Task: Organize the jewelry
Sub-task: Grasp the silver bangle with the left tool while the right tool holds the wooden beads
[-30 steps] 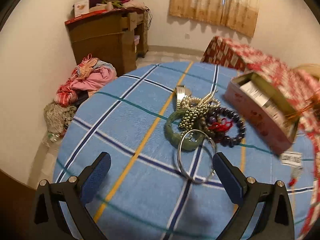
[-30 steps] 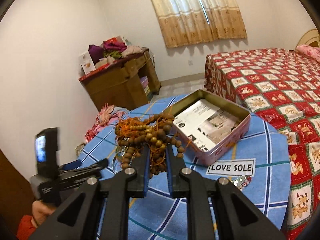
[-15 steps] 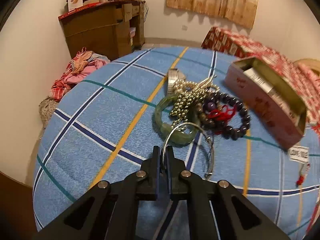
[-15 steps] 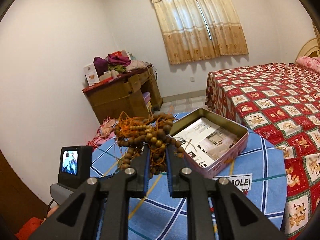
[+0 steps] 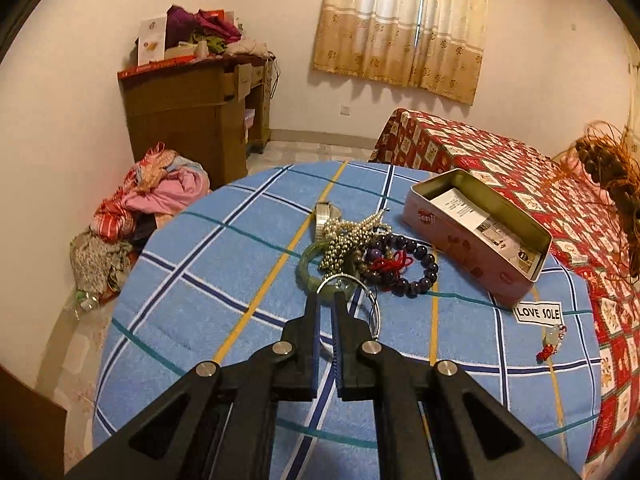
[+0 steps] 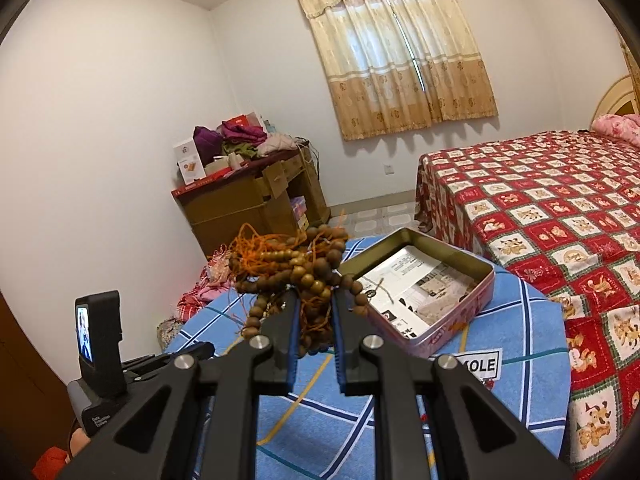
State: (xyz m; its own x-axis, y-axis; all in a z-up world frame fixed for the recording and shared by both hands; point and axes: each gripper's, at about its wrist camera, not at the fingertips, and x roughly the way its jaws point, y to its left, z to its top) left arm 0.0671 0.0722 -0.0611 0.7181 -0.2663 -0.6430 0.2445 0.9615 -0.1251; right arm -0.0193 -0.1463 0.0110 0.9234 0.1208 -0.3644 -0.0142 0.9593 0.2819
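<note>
My left gripper (image 5: 326,300) is shut on a thin silver bangle (image 5: 370,300) and holds it just above the blue checked tablecloth (image 5: 200,300). Behind it lies a pile: a green jade bangle (image 5: 306,268), silver bead strands (image 5: 352,236), a dark purple bead bracelet (image 5: 416,264) and a watch (image 5: 322,214). My right gripper (image 6: 314,300) is shut on a tangle of brown wooden beads with orange cord (image 6: 296,268), held in the air left of the open pink tin (image 6: 440,304). The tin (image 5: 476,236) has paper inside. The beads also show in the left wrist view (image 5: 612,184).
A "LOVE SOLE" tag (image 5: 538,313) and a small red charm (image 5: 554,340) lie by the table's right edge. A red quilted bed (image 6: 560,216) stands to the right. A wooden desk (image 5: 192,112) and a heap of clothes (image 5: 156,192) are beyond the table.
My left gripper has shut on the silver bangle and lifted it slightly. My right gripper has risen higher above the table, still holding the wooden beads.
</note>
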